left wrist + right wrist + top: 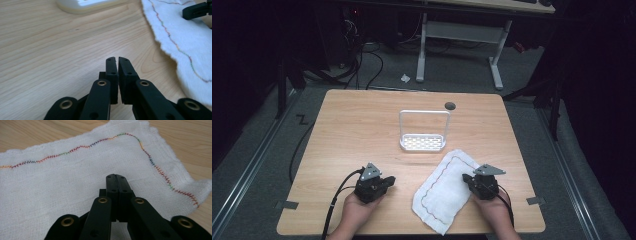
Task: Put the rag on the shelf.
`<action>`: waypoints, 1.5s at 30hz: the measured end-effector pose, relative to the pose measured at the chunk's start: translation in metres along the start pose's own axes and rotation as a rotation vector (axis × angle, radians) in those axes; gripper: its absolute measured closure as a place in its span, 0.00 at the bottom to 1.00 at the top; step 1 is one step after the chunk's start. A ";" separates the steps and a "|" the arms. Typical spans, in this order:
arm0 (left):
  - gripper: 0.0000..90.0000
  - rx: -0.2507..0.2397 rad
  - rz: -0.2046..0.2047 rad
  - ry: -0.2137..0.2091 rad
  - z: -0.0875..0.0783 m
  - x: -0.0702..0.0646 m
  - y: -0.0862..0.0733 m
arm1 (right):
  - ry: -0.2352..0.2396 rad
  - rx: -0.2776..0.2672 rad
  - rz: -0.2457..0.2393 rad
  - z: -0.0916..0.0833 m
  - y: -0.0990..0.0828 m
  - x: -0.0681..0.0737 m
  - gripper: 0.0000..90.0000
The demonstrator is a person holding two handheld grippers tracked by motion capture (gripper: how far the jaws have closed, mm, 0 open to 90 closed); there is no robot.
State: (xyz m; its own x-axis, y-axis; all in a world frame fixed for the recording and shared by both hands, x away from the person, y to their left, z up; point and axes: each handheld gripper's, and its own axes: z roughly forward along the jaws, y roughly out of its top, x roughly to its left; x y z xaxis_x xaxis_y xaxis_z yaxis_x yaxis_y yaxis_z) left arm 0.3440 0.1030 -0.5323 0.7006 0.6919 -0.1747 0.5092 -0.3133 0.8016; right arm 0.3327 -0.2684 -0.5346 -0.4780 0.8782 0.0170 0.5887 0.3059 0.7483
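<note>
A white cloth point(446, 192) with a multicoloured stitched border lies flat on the wooden table point(352, 125), near the front right. My right gripper point(466, 177) rests at the cloth's right edge, pointing left. In the right gripper view its jaws point(116, 176) are shut tight above the cloth point(62, 177) with nothing between them. My left gripper point(389, 181) sits on bare wood left of the cloth. Its jaws point(118, 58) are together, a hairline gap at the tips, and empty. The cloth's edge point(185, 37) lies to their right.
A white rack point(424, 143) with a perforated base and a tall wire handle stands at the table's middle, behind the cloth. A small dark round disc point(450, 105) lies behind it. Cables trail from both grippers toward the front edge.
</note>
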 end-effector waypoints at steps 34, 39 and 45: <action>0.97 0.131 0.161 -0.151 -0.003 -0.058 -0.021 | 0.102 0.006 -0.111 0.023 0.020 0.051 1.00; 0.88 0.082 0.121 -0.113 -0.009 -0.043 -0.016 | 0.109 -0.025 -0.141 0.020 0.021 0.057 0.96; 0.70 -0.013 0.046 0.027 0.014 -0.013 0.009 | 0.086 -0.056 -0.090 0.010 0.016 0.043 0.91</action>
State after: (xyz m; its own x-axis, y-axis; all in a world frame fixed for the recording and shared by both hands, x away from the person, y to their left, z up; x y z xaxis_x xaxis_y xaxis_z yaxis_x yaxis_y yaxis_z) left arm 0.3464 0.0819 -0.5308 0.7093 0.6943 -0.1218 0.4701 -0.3371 0.8157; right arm 0.3279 -0.2221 -0.5288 -0.5824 0.8129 0.0034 0.5050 0.3586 0.7851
